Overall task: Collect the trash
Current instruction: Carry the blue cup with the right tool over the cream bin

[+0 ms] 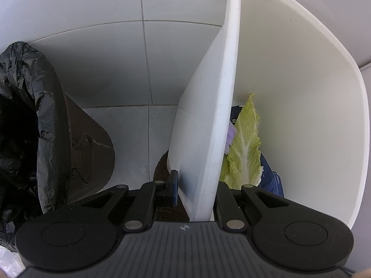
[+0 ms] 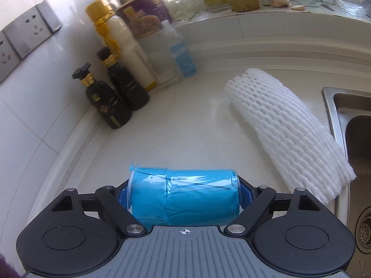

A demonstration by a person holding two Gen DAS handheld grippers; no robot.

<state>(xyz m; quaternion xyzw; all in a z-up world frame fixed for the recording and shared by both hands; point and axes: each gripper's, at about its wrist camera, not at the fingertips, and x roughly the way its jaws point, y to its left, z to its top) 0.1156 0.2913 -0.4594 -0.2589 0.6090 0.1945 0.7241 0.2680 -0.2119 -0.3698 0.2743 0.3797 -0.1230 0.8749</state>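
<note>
Only the left view shows the left gripper point(image 1: 197, 192) pinching the white bin point(image 1: 301, 92) wall, lettuce point(image 1: 243, 148) inside. Right gripper point(image 2: 183, 197) straddles a lying blue can point(image 2: 183, 197), whether gripped I cannot tell.

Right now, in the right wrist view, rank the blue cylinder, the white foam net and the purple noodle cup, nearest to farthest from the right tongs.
1. Blue cylinder, lying between the right tongs.
2. White foam net, farther out on the right, beside the sink.
3. Purple noodle cup, at the back left, behind the bottles.
</note>
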